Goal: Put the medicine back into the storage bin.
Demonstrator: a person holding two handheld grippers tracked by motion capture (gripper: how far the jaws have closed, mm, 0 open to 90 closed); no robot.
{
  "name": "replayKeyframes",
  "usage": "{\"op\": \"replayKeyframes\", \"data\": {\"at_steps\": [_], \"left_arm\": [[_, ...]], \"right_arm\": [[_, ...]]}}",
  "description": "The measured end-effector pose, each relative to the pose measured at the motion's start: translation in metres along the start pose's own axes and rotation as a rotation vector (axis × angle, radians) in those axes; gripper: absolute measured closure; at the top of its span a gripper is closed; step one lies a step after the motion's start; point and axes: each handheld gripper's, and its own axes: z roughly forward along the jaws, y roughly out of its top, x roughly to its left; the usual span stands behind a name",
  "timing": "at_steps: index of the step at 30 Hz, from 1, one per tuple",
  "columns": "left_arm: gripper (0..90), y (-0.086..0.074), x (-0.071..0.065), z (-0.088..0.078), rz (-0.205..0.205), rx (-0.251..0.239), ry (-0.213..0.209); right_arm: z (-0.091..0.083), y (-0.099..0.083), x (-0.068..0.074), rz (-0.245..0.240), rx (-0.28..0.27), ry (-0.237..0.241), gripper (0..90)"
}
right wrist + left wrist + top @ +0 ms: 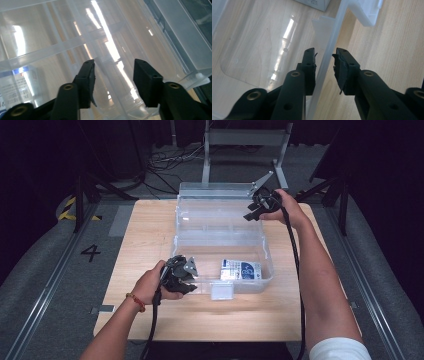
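Forearms entering from the near edge of the wooden bench [150, 320], cables trailing back along them. Left tongs [181, 273] at the near left corner of the clear plastic box [200, 247], astride its front wall: one jaw inside, one outside, pads narrow but apart from the plastic, nothing gripped. Same seen in the left gripper view, left tongs [325, 58] straddling the wall's edge with a slim gap each side. Right tongs [259, 206] at the far right, beside the open lid [215, 195]; in the right gripper view, right tongs [113, 72] half spread over the ribbed clear plastic, holding nothing. Blue-and-white carton [241, 270] lying flat inside the box, near its front right corner. White latch [222, 291] on the front wall.
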Motion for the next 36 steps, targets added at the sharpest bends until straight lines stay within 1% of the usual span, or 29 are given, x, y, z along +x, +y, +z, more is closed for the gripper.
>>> {"op": "replayKeyframes", "data": {"at_steps": [1,2,4,5,6,7,8,9,11,13,14,15,16,17,19,20,21,22,24,26,31,33,34,36], "left_arm": [[74.2,0.002,0.001,0.001,0.008,0.008,0.005],[76.0,0.002,0.001,0.001,0.008,0.008,0.005],[76.4,0.002,0.002,0.003,0.0,0.014,-0.006],[76.4,0.003,0.004,0.003,0.012,0.018,-0.017],[76.5,0.004,0.004,0.005,0.004,0.024,-0.019],[76.5,0.005,0.004,0.006,0.017,0.037,-0.02],[76.6,0.007,0.003,0.006,0.03,0.059,-0.012],[76.7,0.008,0.003,0.007,0.039,0.067,-0.008],[77.0,0.011,0.002,0.007,0.041,0.099,-0.01],[77.5,0.014,0.003,0.008,0.052,0.122,-0.012],[77.7,0.015,0.004,0.008,0.067,0.129,-0.012],[77.7,0.015,0.003,0.008,0.069,0.127,-0.01],[77.8,0.015,0.003,0.008,0.079,0.136,-0.004],[77.8,0.015,0.002,0.008,0.08,0.133,-0.003],[77.8,0.015,0.002,0.008,0.082,0.135,-0.002],[77.8,0.015,0.001,0.008,0.075,0.135,0.0],[78.0,0.015,0.001,0.008,0.076,0.132,0.003],[78.0,0.015,0.001,0.008,0.09,0.126,0.005],[78.1,0.015,0.001,0.008,0.094,0.129,0.003],[78.4,0.015,0.001,0.008,0.106,0.139,0.004],[78.5,0.015,0.0,0.008,0.115,0.134,0.012],[78.2,0.014,0.001,0.008,0.107,0.129,0.01],[78.0,0.014,0.001,0.009,0.115,0.118,0.017],[77.4,0.012,-0.001,0.008,0.101,0.102,0.027]], "right_arm": [[0.0,0.001,0.0,-0.012,0.01,0.004,58.8],[0.0,0.004,0.002,-0.038,0.023,0.005,63.7],[0.0,0.007,0.005,-0.063,0.037,0.005,73.3],[0.0,0.007,0.005,-0.063,0.037,0.005,73.3],[-0.001,0.009,0.008,-0.07,0.04,0.019,76.4],[-0.001,0.011,0.009,-0.078,0.053,0.011,76.8],[-0.001,0.012,0.01,-0.081,0.061,0.006,77.1],[-0.001,0.012,0.011,-0.083,0.07,0.001,77.4],[-0.001,0.014,0.012,-0.092,0.081,-0.009,77.7],[0.0,0.015,0.014,-0.1,0.096,-0.022,78.0],[0.0,0.016,0.015,-0.107,0.104,-0.026,78.1],[0.0,0.017,0.016,-0.11,0.115,-0.038,77.9],[0.001,0.018,0.018,-0.112,0.125,-0.039,77.8],[0.001,0.02,0.019,-0.121,0.135,-0.053,77.2],[0.002,0.021,0.02,-0.113,0.143,-0.059,76.6],[0.003,0.022,0.022,-0.116,0.153,-0.08,76.3],[0.004,0.023,0.024,-0.122,0.164,-0.09,76.3],[0.004,0.024,0.026,-0.131,0.173,-0.101,76.4],[0.003,0.024,0.025,-0.128,0.175,-0.099,76.5],[0.003,0.024,0.025,-0.131,0.174,-0.093,77.2],[0.002,0.025,0.025,-0.159,0.185,-0.089,79.6],[0.002,0.025,0.026,-0.163,0.193,-0.082,80.4],[0.002,0.026,0.026,-0.163,0.197,-0.085,80.5],[0.002,0.027,0.026,-0.171,0.2,-0.086,80.9]]}}
